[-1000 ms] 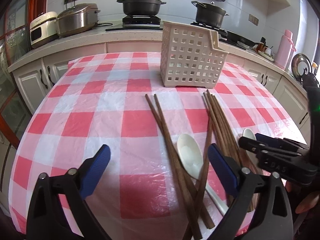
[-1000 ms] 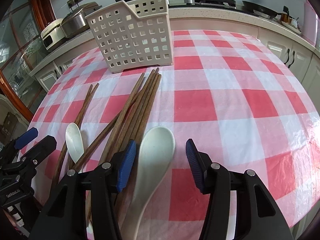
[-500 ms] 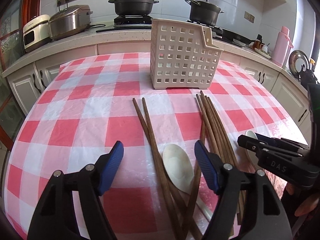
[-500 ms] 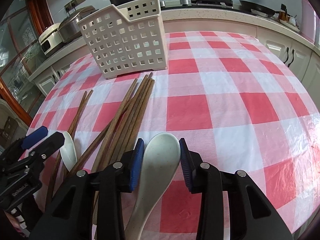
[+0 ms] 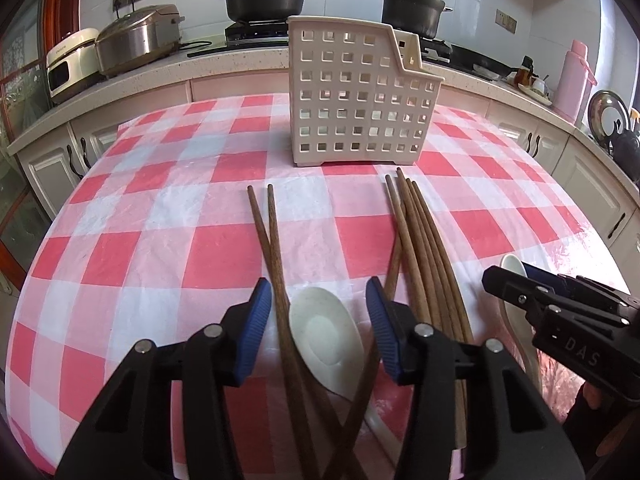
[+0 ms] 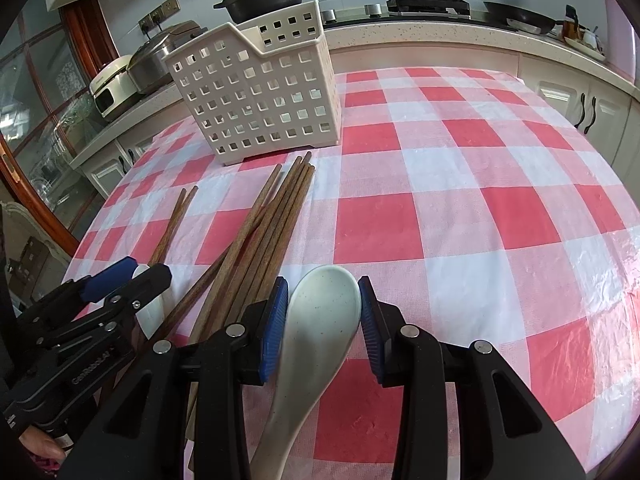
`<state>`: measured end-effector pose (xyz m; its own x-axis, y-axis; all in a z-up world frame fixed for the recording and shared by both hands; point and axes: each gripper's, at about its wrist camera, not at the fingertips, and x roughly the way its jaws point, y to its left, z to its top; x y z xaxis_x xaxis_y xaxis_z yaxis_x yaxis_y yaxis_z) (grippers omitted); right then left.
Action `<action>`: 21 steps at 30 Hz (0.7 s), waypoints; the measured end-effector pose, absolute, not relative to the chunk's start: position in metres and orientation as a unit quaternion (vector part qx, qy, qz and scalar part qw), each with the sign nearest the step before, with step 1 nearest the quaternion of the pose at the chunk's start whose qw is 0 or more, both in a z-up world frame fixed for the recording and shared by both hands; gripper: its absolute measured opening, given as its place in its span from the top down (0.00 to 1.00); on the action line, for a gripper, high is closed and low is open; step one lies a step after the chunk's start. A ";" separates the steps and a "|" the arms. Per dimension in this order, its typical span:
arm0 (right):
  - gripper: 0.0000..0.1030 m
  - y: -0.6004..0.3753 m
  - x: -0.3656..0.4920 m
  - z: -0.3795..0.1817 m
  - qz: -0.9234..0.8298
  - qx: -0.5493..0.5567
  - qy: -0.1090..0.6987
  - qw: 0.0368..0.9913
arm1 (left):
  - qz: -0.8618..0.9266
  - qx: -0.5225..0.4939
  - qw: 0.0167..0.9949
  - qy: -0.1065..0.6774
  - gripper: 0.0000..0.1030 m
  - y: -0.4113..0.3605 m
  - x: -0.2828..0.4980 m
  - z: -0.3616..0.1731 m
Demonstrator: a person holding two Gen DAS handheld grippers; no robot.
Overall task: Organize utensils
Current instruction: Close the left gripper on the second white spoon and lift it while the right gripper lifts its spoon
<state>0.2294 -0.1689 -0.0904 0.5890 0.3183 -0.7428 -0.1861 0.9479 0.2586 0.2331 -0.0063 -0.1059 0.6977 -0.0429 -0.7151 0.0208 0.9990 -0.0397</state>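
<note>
A white spoon point(image 5: 324, 332) lies bowl-up on the checked tablecloth, crossed by a pair of brown chopsticks point(image 5: 268, 232). My left gripper point(image 5: 318, 308) straddles the spoon and one chopstick; its jaws are closing, and the pads are still apart from the spoon. A second, speckled white spoon point(image 6: 316, 344) sits between the blue pads of my right gripper point(image 6: 323, 312), which is shut on its bowl. A bundle of several chopsticks point(image 6: 276, 216) lies between the two grippers. The white perforated basket point(image 5: 360, 92) stands upright at the far side of the table.
The red-and-white tablecloth point(image 6: 460, 208) runs bare to the right of the spoon. Behind the table is a counter with a rice cooker point(image 5: 136, 38), two black pots point(image 5: 260, 0) on a stove and a pink flask point(image 5: 576, 76). The table's front edge is close below both grippers.
My left gripper moved forward over the spoon and its jaws narrowed from wide open. My right gripper's jaws came in onto the speckled spoon's bowl and then held still.
</note>
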 end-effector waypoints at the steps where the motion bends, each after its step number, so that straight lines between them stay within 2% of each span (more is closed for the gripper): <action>1: 0.66 -0.169 0.229 -0.090 0.143 0.078 0.430 0.888 | -0.018 -0.013 0.920 0.390 0.57 -0.008 0.234 -0.107; 5: 0.66 -0.172 0.228 -0.091 0.146 0.082 0.428 0.888 | -0.016 -0.008 0.921 0.388 0.74 -0.012 0.234 -0.107; 11: 0.66 -0.176 0.227 -0.090 0.147 0.089 0.425 0.889 | -0.025 -0.012 0.923 0.384 0.92 -0.015 0.233 -0.104; 17: 0.66 -0.177 0.226 -0.088 0.145 0.089 0.421 0.891 | -0.024 -0.011 0.930 0.368 0.99 -0.015 0.229 -0.096; 21: 0.66 -0.176 0.225 -0.086 0.145 0.087 0.419 0.892 | -0.020 -0.001 0.937 0.347 1.00 -0.016 0.224 -0.090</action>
